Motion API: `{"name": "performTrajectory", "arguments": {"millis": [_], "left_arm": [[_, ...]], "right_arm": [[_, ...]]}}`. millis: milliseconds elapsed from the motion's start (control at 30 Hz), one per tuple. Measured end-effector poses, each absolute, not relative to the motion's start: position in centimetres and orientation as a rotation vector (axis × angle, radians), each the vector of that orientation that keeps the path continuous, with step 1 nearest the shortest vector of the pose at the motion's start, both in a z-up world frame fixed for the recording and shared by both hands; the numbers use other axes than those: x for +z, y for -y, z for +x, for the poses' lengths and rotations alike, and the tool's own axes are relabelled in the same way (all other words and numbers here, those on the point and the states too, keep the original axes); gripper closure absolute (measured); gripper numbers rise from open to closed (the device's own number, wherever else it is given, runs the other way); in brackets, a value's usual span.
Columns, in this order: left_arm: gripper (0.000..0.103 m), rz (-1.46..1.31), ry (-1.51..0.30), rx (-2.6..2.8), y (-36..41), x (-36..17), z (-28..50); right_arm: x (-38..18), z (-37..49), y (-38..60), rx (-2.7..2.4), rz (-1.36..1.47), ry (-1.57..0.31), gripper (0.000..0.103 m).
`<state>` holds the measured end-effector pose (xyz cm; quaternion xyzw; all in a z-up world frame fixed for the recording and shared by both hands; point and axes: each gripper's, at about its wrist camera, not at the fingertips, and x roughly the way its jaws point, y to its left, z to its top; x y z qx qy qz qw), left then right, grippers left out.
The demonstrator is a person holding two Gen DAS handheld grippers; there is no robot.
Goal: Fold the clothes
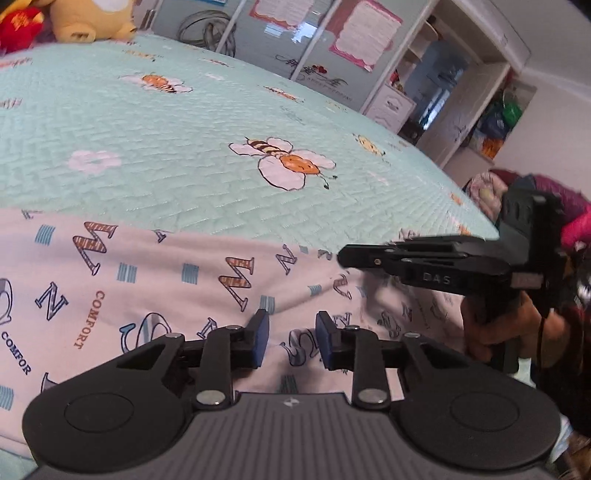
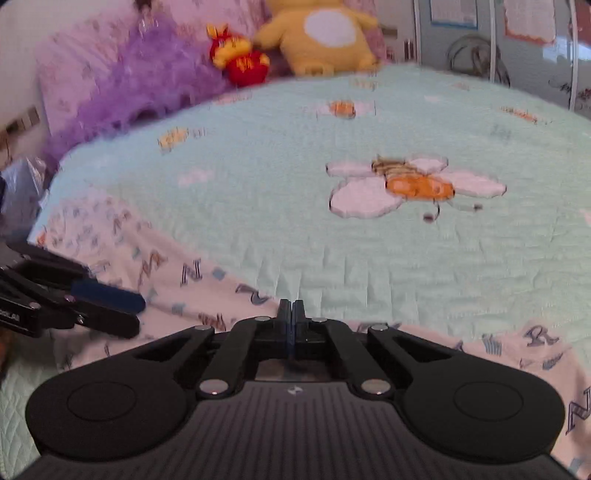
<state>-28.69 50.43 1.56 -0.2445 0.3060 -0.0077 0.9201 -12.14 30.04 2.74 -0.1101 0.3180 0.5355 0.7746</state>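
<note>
A pale pink garment (image 1: 147, 295) printed with letters lies spread across the near part of the bed; in the right wrist view the garment (image 2: 192, 280) runs along the bottom. My left gripper (image 1: 291, 332) hovers over it, its blue pads (image 1: 260, 341) apart and nothing pinched between them. It also shows from the side as the left gripper (image 2: 139, 315) at the left edge. My right gripper (image 2: 291, 308) has its fingers pressed together with no cloth visible between them. In the left wrist view the right gripper (image 1: 341, 256) reaches in from the right over the garment's far edge, held by a hand (image 1: 491, 332).
The bed wears a mint quilt (image 1: 184, 129) with bee prints. A yellow plush toy (image 2: 321, 33), a red toy (image 2: 240, 59) and a purple fluffy pillow (image 2: 122, 81) sit at its head. Wardrobe doors (image 1: 295, 37), shelves (image 1: 461, 92) and piled clothes (image 1: 554, 195) stand beyond.
</note>
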Motion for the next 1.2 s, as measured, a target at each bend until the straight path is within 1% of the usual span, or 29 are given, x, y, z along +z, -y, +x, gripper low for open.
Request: {"name": "performTrajectory", "arguments": {"millis": [67, 133, 167, 233, 267, 300, 367, 400, 467, 533, 567, 600, 667, 733, 767, 867, 933, 1000, 1067, 1100, 1133, 1167, 1200], "left_arm": [[0.072, -0.534, -0.603, -0.003, -50.8, 1.5, -28.9], [0.066, -0.552, -0.563, 0.013, -51.2, 1.8, -29.2], [0.061, -0.557, -0.547, 0.031, -51.4, 1.9, -29.3], [0.06, -0.576, -0.531, 0.074, -51.8, 1.9, -29.2], [0.06, -0.597, -0.531, 0.088, -52.1, 1.8, -29.1], [0.06, -0.62, -0.532, 0.089, -52.4, 1.7, -29.1], [0.06, -0.655, -0.515, 0.084, -52.8, 2.0, -29.6], [0.06, -0.663, -0.5, 0.092, -53.0, 2.2, -29.8], [0.059, -0.674, -0.468, 0.113, -53.4, 2.5, -30.2], [0.053, -0.684, -0.436, 0.135, -53.9, 2.8, -30.6], [0.051, -0.692, -0.463, 0.169, -54.3, 2.4, -30.5], [0.056, -0.715, -0.48, 0.19, -54.7, 1.7, -30.4], [0.061, -0.771, -0.482, 0.213, -55.5, 0.8, -30.6], [0.061, -0.81, -0.461, 0.242, -55.6, 1.6, -31.2], [0.061, -0.807, -0.44, 0.262, -55.3, 2.3, -31.7], [0.061, -0.77, -0.393, 0.253, -53.4, 5.1, -33.7], [0.056, -0.76, -0.396, 0.2, -51.7, 6.1, -35.1], [0.048, -0.723, -0.444, 0.177, -50.0, 5.7, -35.6], [0.042, -0.703, -0.526, 0.167, -48.9, 4.5, -35.5], [0.046, -0.707, -0.59, 0.169, -48.8, 3.3, -34.9], [0.054, -0.727, -0.611, 0.186, -49.1, 2.5, -34.9], [0.063, -0.754, -0.59, 0.199, -49.5, 2.6, -35.5], [0.061, -0.782, -0.56, 0.212, -49.9, 3.0, -36.1]], "right_arm": [[3.5, -12.5, -29.3, 1.147, -0.194, -0.671, 0.103], [4.2, -12.6, -28.9, 1.185, -0.142, -0.667, 0.099], [4.4, -12.5, -28.8, 1.219, -0.121, -0.67, 0.099], [3.3, -12.2, -30.3, 1.249, -0.163, -0.71, 0.1], [2.0, -11.7, -31.4, 1.208, -0.227, -0.743, 0.103], [1.3, -11.3, -31.9, 1.203, -0.211, -0.742, 0.103], [2.2, -10.2, -31.8, 1.174, -0.12, -0.753, 0.103], [3.0, -9.9, -31.5, 1.148, -0.082, -0.746, 0.098], [4.3, -9.9, -29.7, 1.126, 0.012, -0.727, 0.096], [5.0, -10.7, -27.3, 1.102, 0.064, -0.754, 0.096], [5.3, -11.2, -26.1, 1.089, 0.089, -0.769, 0.096], [5.2, -12.1, -24.8, 1.081, 0.1, -0.789, 0.095], [4.3, -13.7, -22.4, 1.027, 0.1, -0.841, 0.09], [2.9, -14.8, -20.4, 0.92, 0.097, -0.9, 0.089], [2.9, -15.4, -19.2, 0.898, 0.148, -0.897, 0.089], [4.6, -17.9, -16.6, 0.877, 0.229, -0.819, 0.087], [4.9, -19.0, -15.7, 0.862, 0.222, -0.806, 0.086], [4.5, -19.6, -15.1, 0.842, 0.213, -0.812, 0.086], [4.2, -20.2, -14.4, 0.823, 0.204, -0.817, 0.081], [3.2, -20.0, -14.5, 0.799, 0.184, -0.849, 0.077], [2.1, -19.8, -14.6, 0.774, 0.161, -0.883, 0.086], [2.0, -20.2, -14.2, 0.763, 0.184, -0.853, 0.086], [2.3, -20.5, -13.9, 0.755, 0.205, -0.857, 0.086]]}}
